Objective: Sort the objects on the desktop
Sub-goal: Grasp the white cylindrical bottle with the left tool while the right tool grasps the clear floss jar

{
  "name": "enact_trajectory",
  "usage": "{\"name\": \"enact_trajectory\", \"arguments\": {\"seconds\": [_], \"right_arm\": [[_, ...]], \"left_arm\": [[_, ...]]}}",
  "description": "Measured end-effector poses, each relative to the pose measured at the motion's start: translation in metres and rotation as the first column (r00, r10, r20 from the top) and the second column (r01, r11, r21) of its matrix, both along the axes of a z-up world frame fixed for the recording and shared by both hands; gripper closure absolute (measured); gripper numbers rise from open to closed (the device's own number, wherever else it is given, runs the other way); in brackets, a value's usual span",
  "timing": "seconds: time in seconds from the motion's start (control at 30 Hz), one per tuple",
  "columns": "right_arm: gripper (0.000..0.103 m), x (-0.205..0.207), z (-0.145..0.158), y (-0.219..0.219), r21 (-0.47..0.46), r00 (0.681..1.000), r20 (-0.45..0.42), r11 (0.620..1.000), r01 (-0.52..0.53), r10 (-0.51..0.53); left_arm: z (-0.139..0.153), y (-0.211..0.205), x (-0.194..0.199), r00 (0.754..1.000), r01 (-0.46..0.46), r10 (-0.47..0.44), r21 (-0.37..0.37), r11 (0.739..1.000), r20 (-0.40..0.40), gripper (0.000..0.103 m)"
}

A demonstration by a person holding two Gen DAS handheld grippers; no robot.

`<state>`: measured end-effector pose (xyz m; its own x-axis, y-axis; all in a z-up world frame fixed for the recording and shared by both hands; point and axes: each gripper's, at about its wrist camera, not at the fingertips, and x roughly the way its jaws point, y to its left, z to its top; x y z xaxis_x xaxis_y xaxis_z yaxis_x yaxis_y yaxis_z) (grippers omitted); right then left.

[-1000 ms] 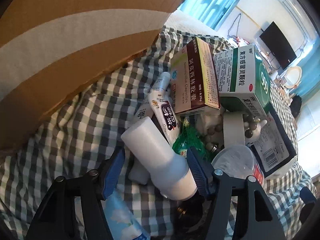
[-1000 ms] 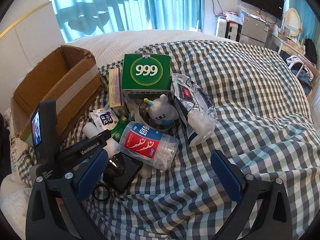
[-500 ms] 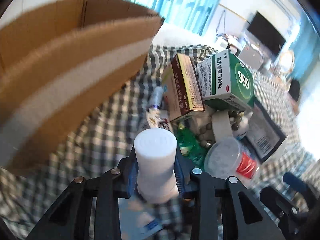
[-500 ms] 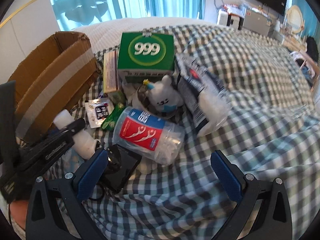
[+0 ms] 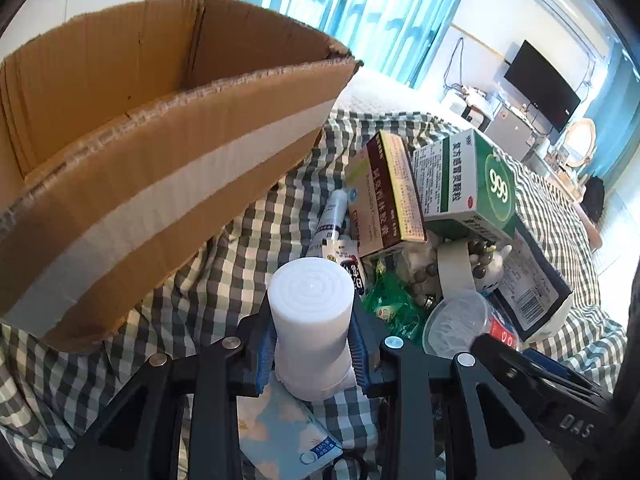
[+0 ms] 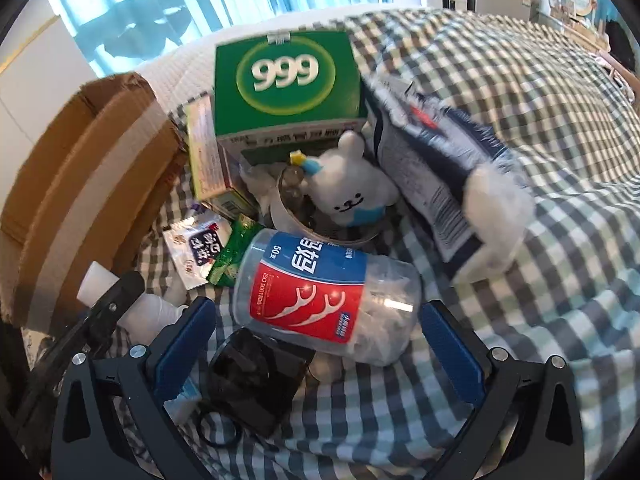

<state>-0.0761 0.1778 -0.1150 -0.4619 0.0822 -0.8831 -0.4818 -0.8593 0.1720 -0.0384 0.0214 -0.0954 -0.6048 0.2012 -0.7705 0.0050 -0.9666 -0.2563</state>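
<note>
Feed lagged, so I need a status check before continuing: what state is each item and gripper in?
left gripper: shut on white bottle
white bottle: gripped, lifted
right gripper: open, empty
cardboard box: open, no contents visible
floss pick jar: lying on its side
green 999 box: closed
plush bear: in the pile

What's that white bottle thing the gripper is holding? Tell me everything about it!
The white bottle looks like matte plastic, with a wide round cap marked by faint rings and a fatter body below. The left gripper squeezes it between blue pads, just under the cap, which points toward the camera. It is held above the checked cloth, beside the open cardboard box. No label shows.
</note>
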Motion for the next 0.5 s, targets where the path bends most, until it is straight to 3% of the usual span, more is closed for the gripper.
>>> {"name": "enact_trajectory", "arguments": {"seconds": [0.37,0.5], "right_arm": [[0.006,-0.012,-0.012,0.003,-0.025,1.0,0.015,1.0,0.006,-0.005],[0.007,-0.012,-0.011,0.001,-0.029,1.0,0.01,1.0,0.002,-0.001]], "left_arm": [[-0.011,0.008,-0.008,1.0,0.016,-0.016,-0.023,1.0,0.025,0.068],[-0.019,0.003,-0.009,0.998,-0.006,0.008,-0.019,1.0,0.062,0.048]]}}
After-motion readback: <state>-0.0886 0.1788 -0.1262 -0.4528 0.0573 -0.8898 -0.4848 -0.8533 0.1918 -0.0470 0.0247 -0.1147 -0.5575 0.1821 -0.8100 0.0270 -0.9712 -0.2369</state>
